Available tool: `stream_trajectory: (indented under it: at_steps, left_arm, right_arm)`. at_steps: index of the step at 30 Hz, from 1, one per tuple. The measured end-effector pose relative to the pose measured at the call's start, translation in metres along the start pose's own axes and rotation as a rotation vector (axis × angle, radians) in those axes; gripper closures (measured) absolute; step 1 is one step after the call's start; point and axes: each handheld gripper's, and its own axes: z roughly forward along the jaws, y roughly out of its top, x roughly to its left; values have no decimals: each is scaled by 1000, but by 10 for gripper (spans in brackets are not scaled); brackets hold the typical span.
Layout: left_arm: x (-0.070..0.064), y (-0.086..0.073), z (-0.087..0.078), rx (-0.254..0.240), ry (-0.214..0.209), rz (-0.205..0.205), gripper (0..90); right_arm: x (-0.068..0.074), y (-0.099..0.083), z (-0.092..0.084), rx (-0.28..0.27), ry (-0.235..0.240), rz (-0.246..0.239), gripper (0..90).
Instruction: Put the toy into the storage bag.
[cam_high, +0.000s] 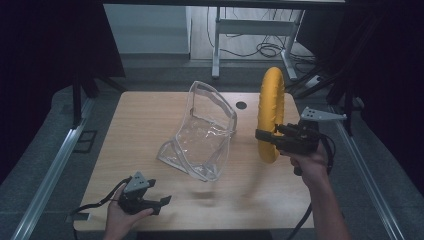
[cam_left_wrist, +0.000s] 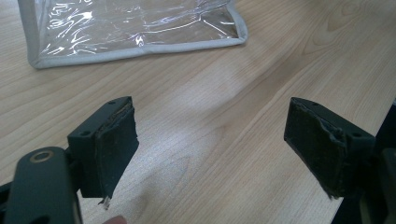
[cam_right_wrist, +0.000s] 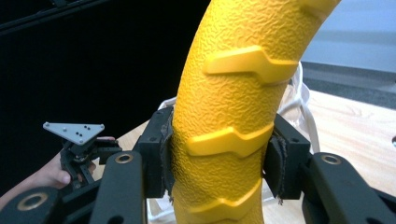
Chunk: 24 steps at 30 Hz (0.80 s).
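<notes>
We hold the yellow textured rubber ring (cam_high: 270, 112) upright in our right gripper (cam_high: 261, 136), clamped, above the table's (cam_high: 150, 115) right edge; left gripper (cam_high: 159, 204) gapes empty at the near edge. Next, we judge, comes steering it into the clear plastic pouch (cam_high: 202, 132) mid-table.

Yellow ring (cam_right_wrist: 233, 116): matt, pebbled surface with raised smooth ribs. Clear bag (cam_high: 202, 135): glossy, crinkled see-through plastic with grey cloth-like edging. Table (cam_left_wrist: 224, 116): pale wood grain, smooth, slightly sheened. Hand-held gripper pads (cam_left_wrist: 116, 149): black, matt, frayed at the edges.
</notes>
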Motion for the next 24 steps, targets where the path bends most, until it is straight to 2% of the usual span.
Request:
stream_trajectory:
  at_steps: [18, 24]
  left_arm:
    - [-1, 0, 2, 4, -2, 1, 171]
    - [-1, 0, 1, 4, -3, 2, 171]
  right_arm:
    - [17, 24, 5, -71, 15, -43, 502]
    - [20, 29, 6, -89, 19, -42, 501]
